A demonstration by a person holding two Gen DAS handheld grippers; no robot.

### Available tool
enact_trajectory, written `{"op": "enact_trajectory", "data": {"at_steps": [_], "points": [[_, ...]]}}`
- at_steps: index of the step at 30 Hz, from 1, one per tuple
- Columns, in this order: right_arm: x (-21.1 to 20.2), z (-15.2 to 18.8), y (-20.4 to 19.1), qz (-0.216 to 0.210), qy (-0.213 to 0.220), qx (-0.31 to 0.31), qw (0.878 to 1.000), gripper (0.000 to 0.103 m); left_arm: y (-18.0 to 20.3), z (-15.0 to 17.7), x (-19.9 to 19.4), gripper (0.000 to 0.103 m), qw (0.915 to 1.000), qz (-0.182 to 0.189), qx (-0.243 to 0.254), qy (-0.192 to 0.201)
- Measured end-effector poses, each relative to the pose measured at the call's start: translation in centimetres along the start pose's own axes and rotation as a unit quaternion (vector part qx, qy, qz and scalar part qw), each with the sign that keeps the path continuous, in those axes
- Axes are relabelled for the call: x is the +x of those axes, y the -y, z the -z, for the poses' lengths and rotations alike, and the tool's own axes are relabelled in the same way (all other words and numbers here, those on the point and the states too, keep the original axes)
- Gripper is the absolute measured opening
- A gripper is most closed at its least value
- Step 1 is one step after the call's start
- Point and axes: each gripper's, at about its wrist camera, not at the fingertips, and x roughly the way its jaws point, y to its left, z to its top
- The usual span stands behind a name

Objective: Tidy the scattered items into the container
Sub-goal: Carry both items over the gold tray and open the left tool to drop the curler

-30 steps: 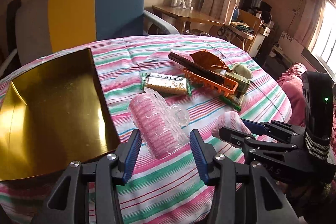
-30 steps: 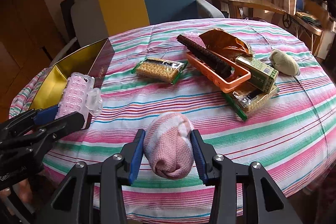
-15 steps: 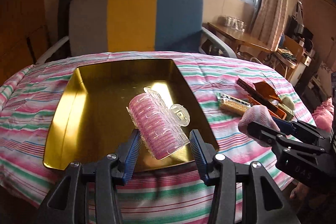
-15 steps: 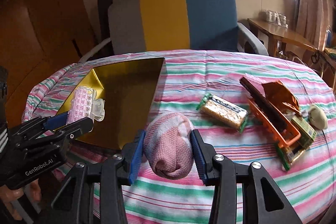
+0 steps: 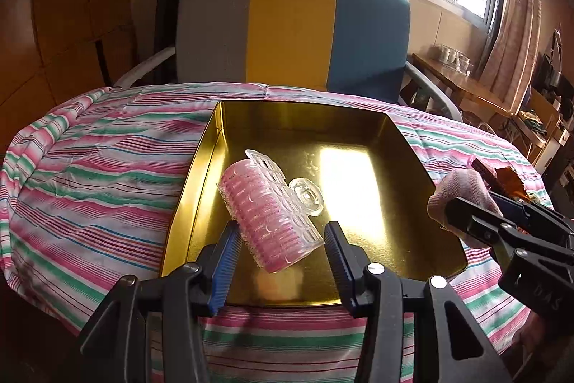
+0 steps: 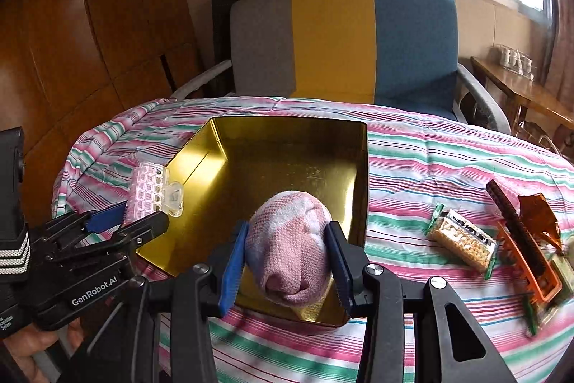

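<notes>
Left gripper (image 5: 283, 241) clamps roller (image 5: 269, 218) above tin (image 5: 287, 112). Right gripper (image 6: 288, 255) clamps sock (image 6: 290, 246) over tin's 5 o'clock corner. Snacks (image 6: 462, 241) at 3 o'clock.

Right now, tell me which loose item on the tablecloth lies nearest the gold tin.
The green-edged cracker packet. It lies alone on the stripes just right of the gold tin, while the orange tray pile sits farther right.
</notes>
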Motion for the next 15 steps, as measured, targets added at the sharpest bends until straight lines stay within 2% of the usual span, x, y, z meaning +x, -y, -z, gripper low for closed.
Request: {"op": "enact_trajectory", "data": {"at_steps": [15], "points": [[5.1,-0.9,-0.5,0.039,-0.033,0.004,0.999,0.045,-0.2,-1.3,4.3,0.049,0.9991,-0.019,0.01,-0.037]]}}
